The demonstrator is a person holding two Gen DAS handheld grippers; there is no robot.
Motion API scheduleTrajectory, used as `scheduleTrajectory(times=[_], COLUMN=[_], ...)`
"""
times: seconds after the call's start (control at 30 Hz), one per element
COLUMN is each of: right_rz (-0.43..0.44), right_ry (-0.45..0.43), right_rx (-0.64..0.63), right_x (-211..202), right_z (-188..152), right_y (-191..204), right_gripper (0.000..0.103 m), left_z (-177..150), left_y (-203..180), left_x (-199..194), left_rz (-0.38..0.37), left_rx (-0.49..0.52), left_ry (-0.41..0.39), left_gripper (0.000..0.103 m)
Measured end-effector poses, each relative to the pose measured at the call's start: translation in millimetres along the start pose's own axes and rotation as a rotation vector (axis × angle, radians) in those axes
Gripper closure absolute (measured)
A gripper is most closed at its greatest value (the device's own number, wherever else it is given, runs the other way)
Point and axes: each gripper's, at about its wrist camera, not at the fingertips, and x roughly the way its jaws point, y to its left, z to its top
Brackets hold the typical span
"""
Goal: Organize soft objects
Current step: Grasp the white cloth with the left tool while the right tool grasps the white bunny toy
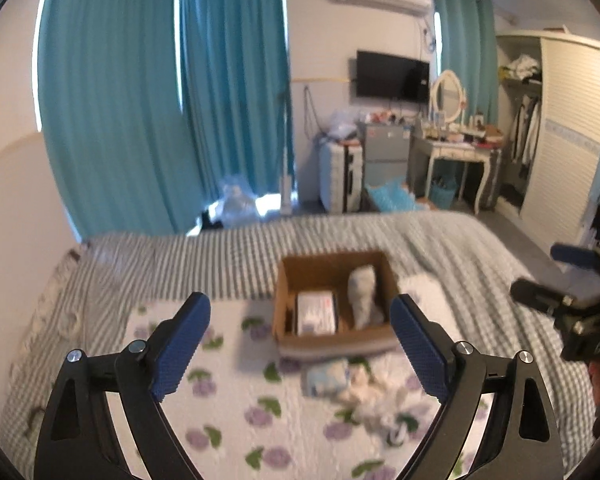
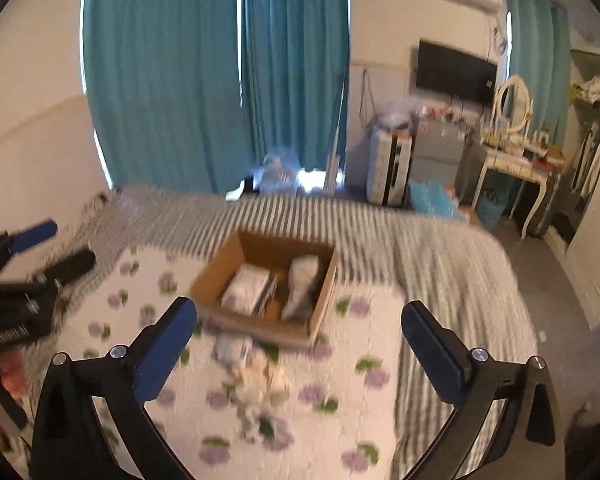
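An open cardboard box (image 1: pixel 284 280) (image 2: pixel 324 300) sits on the bed on a floral quilt (image 1: pixel 228 420) (image 2: pixel 340 400). Inside it lie a flat white packet (image 1: pixel 316 314) (image 2: pixel 246 290) and a rolled grey-white soft item (image 1: pixel 363 296) (image 2: pixel 302 286). In front of the box lie a pale blue packet (image 1: pixel 326 376) (image 2: pixel 232 350) and a small heap of white soft items (image 1: pixel 376 404) (image 2: pixel 262 380). My left gripper (image 1: pixel 300 344) is open and empty, above the quilt before the box. My right gripper (image 2: pixel 300 344) is open and empty, above the heap. Each gripper shows at the edge of the other's view.
The bed has a grey striped cover (image 1: pixel 460 248) (image 2: pixel 460 264). Teal curtains (image 1: pixel 140 100) hang behind it. A suitcase (image 1: pixel 338 178), dressing table (image 1: pixel 456 152) and open wardrobe (image 1: pixel 560 128) stand at the far right.
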Motion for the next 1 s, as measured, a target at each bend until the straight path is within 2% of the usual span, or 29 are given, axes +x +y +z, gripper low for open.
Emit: scheduleTrajectory(times=[0.2, 0.4, 0.57, 0.73, 0.83, 1.0], right_rz=[0.02, 0.029, 0.055, 0.063, 0.065, 0.09], right_ry=[0.159, 0.303, 0.379, 0.441, 0.456, 0.429], right_rx=[0.012, -0.003, -0.022, -0.042, -0.043, 0.036], right_x=[60, 120, 159, 190, 198, 195], right_z=[-87, -149, -174, -185, -188, -184], right_y=[9, 22, 33, 40, 39, 16], right_gripper=[0.0, 0.0, 0.0, 0.003, 0.015, 0.042], left_z=[-70, -134, -168, -179, -181, -179], left_y=[-8, -18, -22, -23, -26, -37], left_x=[33, 73, 102, 123, 132, 144], left_rz=[0.01, 0.038, 0.033, 0.032, 0.022, -0.01], left_rx=[0.007, 0.031, 0.036, 0.052, 0.058, 0.065], left_ry=[0.132, 0.233, 0.313, 0.355, 0.372, 0.388], left_gripper=[0.01, 0.01, 0.01, 0.01, 0.01, 0.01])
